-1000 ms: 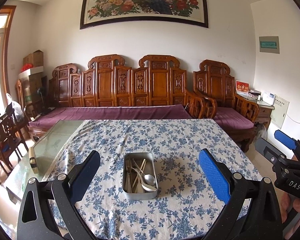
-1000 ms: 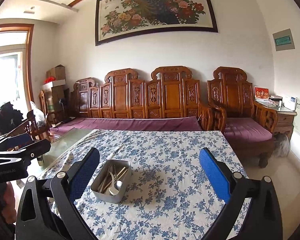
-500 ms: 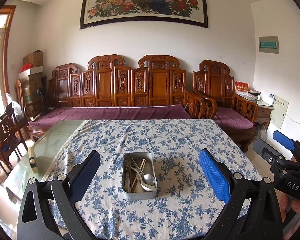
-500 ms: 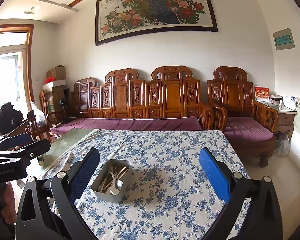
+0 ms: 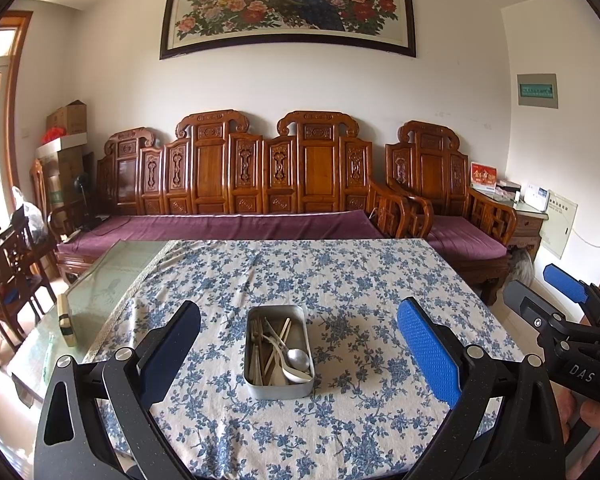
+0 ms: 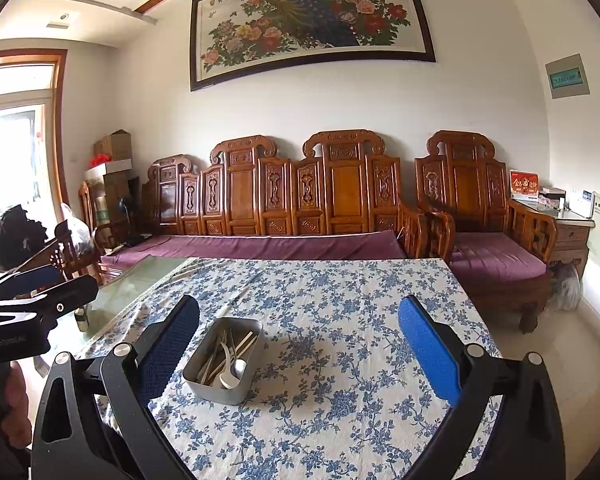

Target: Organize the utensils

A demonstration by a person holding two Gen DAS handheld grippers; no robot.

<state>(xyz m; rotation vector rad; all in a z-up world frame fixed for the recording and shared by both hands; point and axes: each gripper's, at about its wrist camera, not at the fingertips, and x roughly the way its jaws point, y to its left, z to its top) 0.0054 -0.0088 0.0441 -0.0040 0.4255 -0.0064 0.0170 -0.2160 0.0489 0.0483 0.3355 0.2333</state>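
Sitting near the middle of the table (image 5: 440, 280), on the blue flowered cloth (image 5: 340, 272), was a small metal tin (image 5: 278, 390). Inside it lay a jumble of utensils (image 5: 276, 348): a spoon (image 5: 298, 358) with a shiny round bowl, a fork (image 5: 255, 330) and some pale sticks that looked like chopsticks (image 5: 276, 350). They were all mixed up and crossed over each other.

The left gripper (image 5: 299, 350) hung above the near edge of the table with its two fingers wide apart and nothing between them. The right gripper (image 6: 299, 350) was spread wide too, and it held nothing. From the right camera the tin (image 6: 220, 386) sat to the left, close by the dark left finger.

The spoon and fork were probably hard, thin, light and a bit slippery, since they looked like smooth metal. A good place to hold one would likely be the long handle, not the round bowl. The sticks were thin and could roll or slip out. The tin looked light and might slide on the soft cloth if it got bumped.

The walls of the tin stood in the way, so the fingers would need to come down from above. The crossed pieces might catch on each other when one was lifted. A bare glass strip (image 5: 100, 280) showed to the left of the cloth, with a small block (image 5: 66, 320) on it. A long wooden bench (image 5: 236, 184) with purple cushions stood well behind the table.
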